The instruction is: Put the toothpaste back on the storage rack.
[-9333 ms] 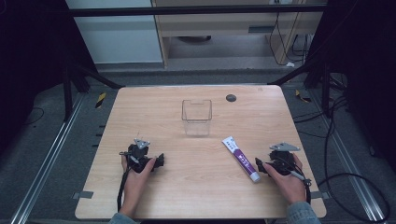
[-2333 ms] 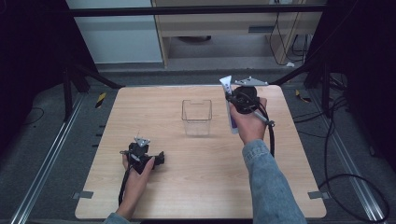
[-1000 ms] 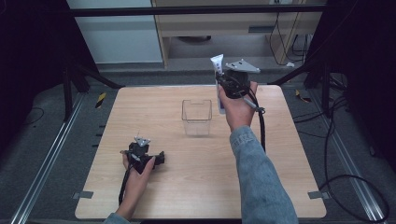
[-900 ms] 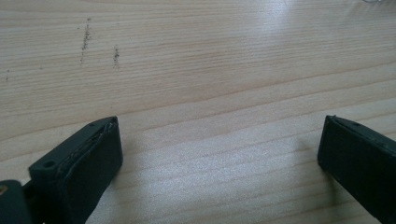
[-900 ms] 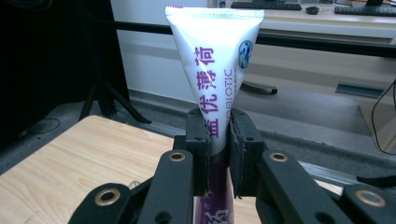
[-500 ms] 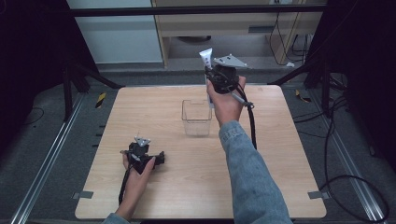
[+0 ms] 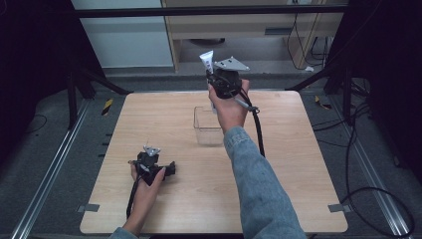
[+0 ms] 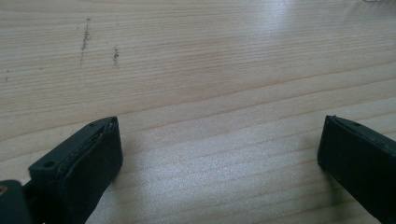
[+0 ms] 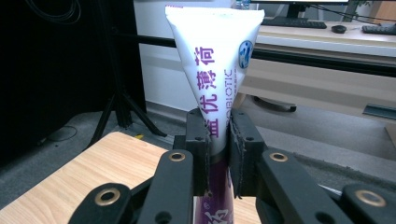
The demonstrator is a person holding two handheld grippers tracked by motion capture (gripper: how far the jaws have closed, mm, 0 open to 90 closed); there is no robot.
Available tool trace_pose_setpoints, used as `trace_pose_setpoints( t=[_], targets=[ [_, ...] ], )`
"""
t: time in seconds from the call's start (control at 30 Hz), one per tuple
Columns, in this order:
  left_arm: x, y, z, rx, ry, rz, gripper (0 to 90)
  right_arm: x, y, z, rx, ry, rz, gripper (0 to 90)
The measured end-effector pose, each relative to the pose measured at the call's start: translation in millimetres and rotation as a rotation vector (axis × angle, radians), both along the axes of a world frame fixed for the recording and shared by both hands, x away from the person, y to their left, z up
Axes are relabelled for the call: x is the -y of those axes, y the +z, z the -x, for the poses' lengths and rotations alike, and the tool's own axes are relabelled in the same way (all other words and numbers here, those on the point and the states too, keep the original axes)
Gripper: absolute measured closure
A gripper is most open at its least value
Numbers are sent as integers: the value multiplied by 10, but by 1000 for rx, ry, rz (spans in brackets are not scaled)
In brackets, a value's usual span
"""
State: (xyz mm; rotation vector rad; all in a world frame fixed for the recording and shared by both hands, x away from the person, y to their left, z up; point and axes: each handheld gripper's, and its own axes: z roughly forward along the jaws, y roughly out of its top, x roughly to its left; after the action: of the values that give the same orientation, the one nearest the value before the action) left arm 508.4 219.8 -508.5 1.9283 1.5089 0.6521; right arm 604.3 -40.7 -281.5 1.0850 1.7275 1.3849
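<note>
1. High view: the right tongs (image 7: 215, 75) were raised above the far edge of the bench (image 7: 298, 164), gripped by a hand at the end of a denim sleeve (image 7: 259, 189). They held a white toothpaste tube (image 7: 206, 60) upright, its flat crimped end uppermost. Directly below and just nearer the person stood a clear plastic box (image 7: 208, 127), open at the top, on the far middle of the bench. The left tongs (image 7: 149, 160) rested on the bench toward the near left corner, well apart from the box, with a hand around them and a black cable (image 7: 133, 191) trailing back to the near edge.

2. Left gripper view: the two black jaws of the left tongs (image 8: 219, 154) stood wide apart — nothing but bare wood grain lay between them, close beneath the camera.

3. Right gripper view: the right tongs (image 9: 217, 140) were clamped on the toothpaste tube (image 9: 212, 60) at its lower, narrower part. The tube rose straight up between the jaws — white above, with purple lettering, and purple below the pads. The far left corner of the bench (image 9: 107, 163) showed underneath at the left.
</note>
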Motion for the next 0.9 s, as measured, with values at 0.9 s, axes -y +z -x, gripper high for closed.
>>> trace_pose_setpoints(
  t=[0.9],
  targets=[
    [-4, 0, 7, 0, -6, 0, 0, -184, -606, -119, -41, 34, 21, 795]
  ],
)
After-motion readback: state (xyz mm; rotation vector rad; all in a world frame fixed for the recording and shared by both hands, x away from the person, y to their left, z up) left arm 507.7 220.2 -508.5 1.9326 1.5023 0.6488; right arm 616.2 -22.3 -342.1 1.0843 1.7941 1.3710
